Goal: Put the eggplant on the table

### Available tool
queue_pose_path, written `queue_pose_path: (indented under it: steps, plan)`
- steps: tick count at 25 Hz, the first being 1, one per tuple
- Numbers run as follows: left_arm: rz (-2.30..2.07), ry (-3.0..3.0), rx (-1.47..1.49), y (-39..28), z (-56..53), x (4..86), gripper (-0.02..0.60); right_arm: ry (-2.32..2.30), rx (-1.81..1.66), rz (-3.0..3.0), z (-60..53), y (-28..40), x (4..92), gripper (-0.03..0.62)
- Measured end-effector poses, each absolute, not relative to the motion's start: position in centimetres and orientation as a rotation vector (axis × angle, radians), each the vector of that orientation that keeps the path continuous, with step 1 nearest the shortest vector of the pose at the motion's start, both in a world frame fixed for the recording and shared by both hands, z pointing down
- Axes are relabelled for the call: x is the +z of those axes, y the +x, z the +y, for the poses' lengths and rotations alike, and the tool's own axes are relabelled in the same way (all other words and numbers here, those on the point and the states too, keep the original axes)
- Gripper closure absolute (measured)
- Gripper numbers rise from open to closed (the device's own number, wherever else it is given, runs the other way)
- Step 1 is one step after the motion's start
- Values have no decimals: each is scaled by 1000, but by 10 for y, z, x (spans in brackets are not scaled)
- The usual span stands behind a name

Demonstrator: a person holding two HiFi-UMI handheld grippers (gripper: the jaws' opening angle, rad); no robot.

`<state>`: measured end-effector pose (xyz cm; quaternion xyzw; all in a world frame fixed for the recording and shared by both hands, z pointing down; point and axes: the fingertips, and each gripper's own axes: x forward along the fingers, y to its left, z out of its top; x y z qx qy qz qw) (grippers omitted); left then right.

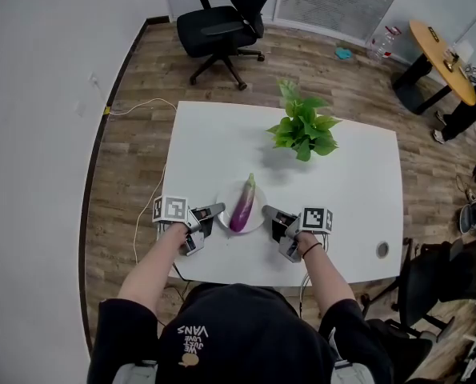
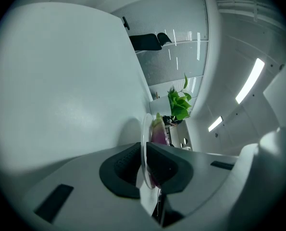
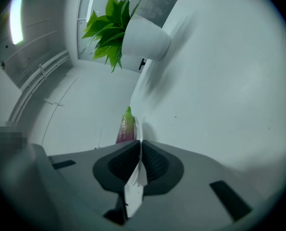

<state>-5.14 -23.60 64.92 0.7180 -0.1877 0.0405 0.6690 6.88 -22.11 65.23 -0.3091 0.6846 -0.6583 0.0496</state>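
Observation:
A purple eggplant with a green stem lies on a white plate near the front edge of the white table. My left gripper is shut on the plate's left rim, and my right gripper is shut on its right rim. In the left gripper view the plate runs edge-on between the dark pads, with the eggplant beyond. In the right gripper view the plate is pinched the same way, the eggplant just left of it.
A potted green plant in a white pot stands behind the plate, also visible as the plant in the right gripper view. A small round fitting sits in the table's front right corner. A black office chair stands beyond the table.

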Motion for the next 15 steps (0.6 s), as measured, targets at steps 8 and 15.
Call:
queue_pose_path:
  steps: [8,15]
  plan:
    - [-408,1577,112,-53,-233,654,560,-947,-2054,2074,-220,68,659,566]
    - [-418,1534,110,-57,-234,656,558,-959,-2092,2051,-221,69,662,566]
